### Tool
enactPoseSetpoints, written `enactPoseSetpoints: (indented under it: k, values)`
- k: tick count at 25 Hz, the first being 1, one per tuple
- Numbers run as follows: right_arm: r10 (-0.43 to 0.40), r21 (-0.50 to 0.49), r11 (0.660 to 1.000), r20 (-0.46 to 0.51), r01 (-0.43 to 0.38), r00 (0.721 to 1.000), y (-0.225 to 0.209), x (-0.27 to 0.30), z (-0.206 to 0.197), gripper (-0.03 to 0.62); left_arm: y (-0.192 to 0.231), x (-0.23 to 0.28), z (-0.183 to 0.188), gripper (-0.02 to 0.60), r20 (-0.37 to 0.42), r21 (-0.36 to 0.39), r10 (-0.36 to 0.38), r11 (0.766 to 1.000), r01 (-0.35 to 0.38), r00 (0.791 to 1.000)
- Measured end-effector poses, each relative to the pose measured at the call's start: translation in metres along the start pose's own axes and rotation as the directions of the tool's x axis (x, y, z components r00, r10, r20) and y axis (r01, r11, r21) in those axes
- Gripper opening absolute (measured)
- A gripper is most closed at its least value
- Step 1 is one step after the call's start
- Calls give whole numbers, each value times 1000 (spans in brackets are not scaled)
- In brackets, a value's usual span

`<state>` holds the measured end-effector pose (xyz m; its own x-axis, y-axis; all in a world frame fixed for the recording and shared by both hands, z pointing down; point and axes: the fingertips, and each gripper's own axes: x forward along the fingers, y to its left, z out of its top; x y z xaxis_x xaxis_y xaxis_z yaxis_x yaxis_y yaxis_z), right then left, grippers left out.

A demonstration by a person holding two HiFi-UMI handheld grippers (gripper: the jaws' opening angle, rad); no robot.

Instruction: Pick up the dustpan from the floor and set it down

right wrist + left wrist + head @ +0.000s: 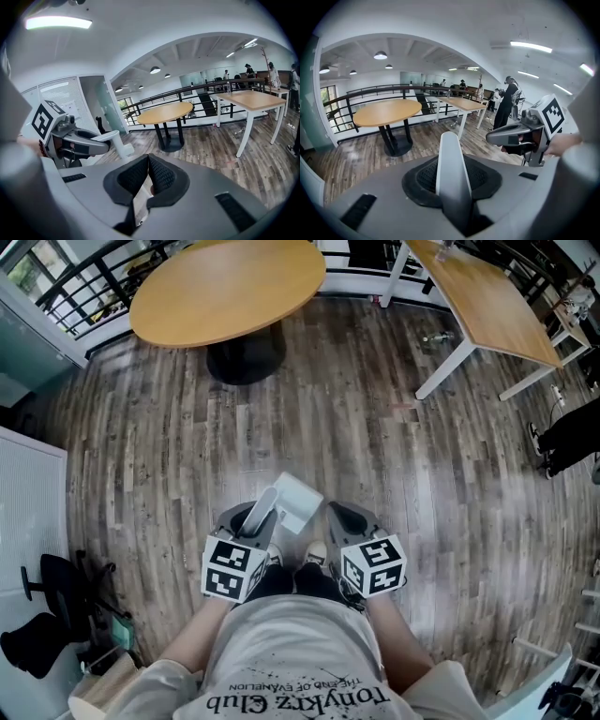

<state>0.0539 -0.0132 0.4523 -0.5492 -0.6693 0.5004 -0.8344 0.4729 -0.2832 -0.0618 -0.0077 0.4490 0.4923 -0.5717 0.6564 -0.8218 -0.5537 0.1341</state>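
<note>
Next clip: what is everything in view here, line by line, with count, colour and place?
dustpan: one, white, off the floor in front of the person, handle clamped in the left gripper
round table: one, light wood top, black pedestal, far left
rectangular table: one, light wood top, white legs, far right
office chair: one, black, near left edge
railing: one, black, behind the tables
floor: grey-brown wood planks
other people: one in black by the rectangular table, a few farther back
left gripper: grey, black pads, shut on the dustpan handle
right gripper: grey, black pads, jaws together, beside the left
shirt: pale, printed, bottom centre
</note>
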Motion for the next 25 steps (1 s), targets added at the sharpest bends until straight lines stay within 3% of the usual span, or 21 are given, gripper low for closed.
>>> enactPoseSetpoints:
  k: [25]
  values:
    - [9, -21, 1000, 15, -9, 1000, 24, 3, 14, 25, 7, -25, 14, 120, 22, 31, -2, 1000, 2, 1000]
